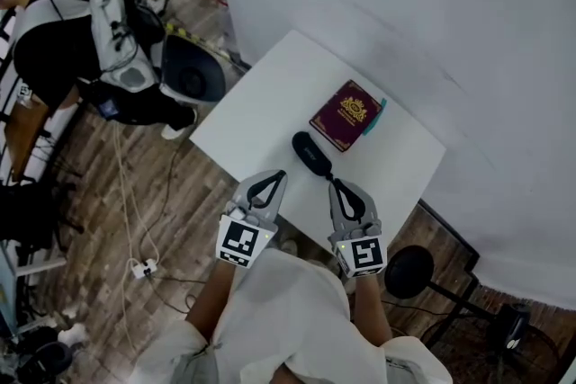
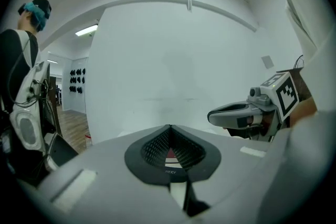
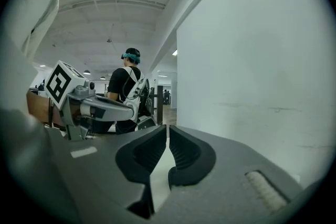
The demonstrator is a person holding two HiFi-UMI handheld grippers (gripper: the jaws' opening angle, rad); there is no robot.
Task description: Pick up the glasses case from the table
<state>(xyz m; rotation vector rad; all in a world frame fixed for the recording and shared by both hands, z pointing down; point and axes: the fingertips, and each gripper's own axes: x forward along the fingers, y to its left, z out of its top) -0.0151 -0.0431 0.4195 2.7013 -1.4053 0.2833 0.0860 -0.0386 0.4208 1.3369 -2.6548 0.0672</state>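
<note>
Left hand-held gripper [image 1: 279, 177], right hand-held gripper [image 1: 332, 185] both clenched, empty, hovering at bench [image 1: 261, 117] near edge; case [image 1: 310, 153] lying just ahead, book [image 1: 346, 115] just beyond.

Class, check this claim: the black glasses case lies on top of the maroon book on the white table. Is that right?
No. The glasses case lies on the table beside the maroon book, not on it; the head view shows this.
</note>
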